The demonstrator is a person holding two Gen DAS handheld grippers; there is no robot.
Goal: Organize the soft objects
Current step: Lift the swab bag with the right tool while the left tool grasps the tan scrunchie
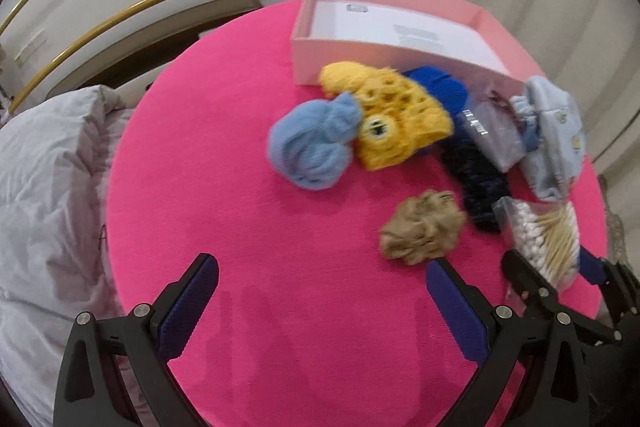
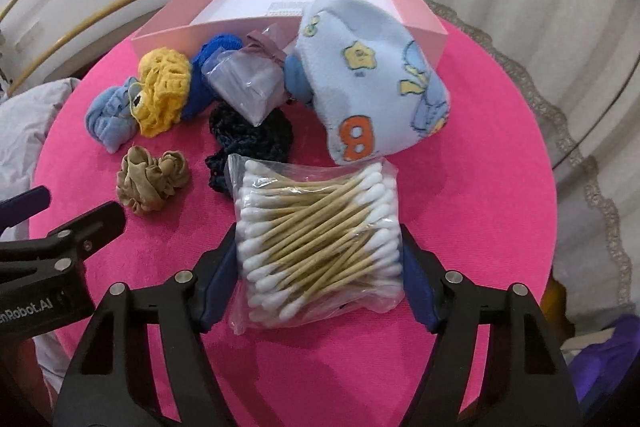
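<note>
Round pink table (image 2: 460, 219), soft items piled mid-table in front of open pink box (image 2: 416, 7)

Left gripper (image 1: 322, 281) jaws spread wide, nothing between, hovering over bare pink cloth near left edge, tan scrunchie (image 1: 420, 227) just beyond its right finger

Left to right in right wrist view: light blue knit bundle (image 2: 108, 119) touching yellow crochet piece (image 2: 162, 87), royal blue knit (image 2: 208, 67) behind, clear packet with mauve fabric (image 2: 244, 83) on dark navy crochet (image 2: 248, 135), printed light blue fleece cloth (image 2: 372, 83) leaning against box front

Right gripper (image 2: 320, 275) straddling bag of cotton swabs (image 2: 320, 239), pads on both sides of bag, touching plastic, bag lying flat on table
</note>
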